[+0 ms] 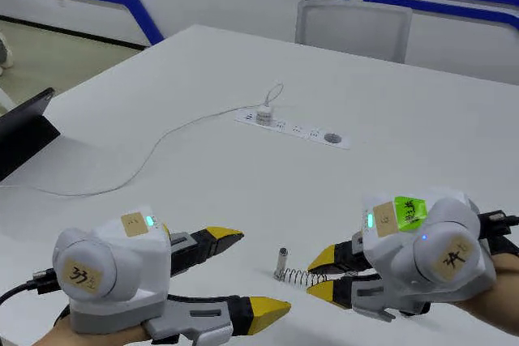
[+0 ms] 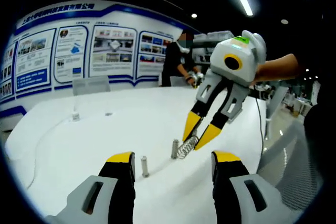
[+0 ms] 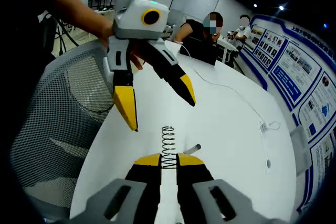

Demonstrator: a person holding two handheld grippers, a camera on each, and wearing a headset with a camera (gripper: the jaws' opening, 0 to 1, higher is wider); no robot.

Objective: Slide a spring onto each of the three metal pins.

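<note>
One thin coiled spring (image 3: pixel 168 145) pinched in right gripper (image 3: pixel 168 161), beside silvery pin (image 3: pixel 192 149) — left gripper (image 2: pixel 173 157) wide.

Low in the left of the head view, the left gripper (image 1: pixel 251 275) points toward the frame's centre, its two yellow-tipped jaws spread wide apart. At the lower right, the right gripper (image 1: pixel 319 275) faces it, jaws pinched nearly together on one end of a spring (image 1: pixel 304 276). The two sets of tips sit near each other without touching. A forearm (image 1: pixel 503 301) runs from the right gripper to the frame's right edge.
</note>
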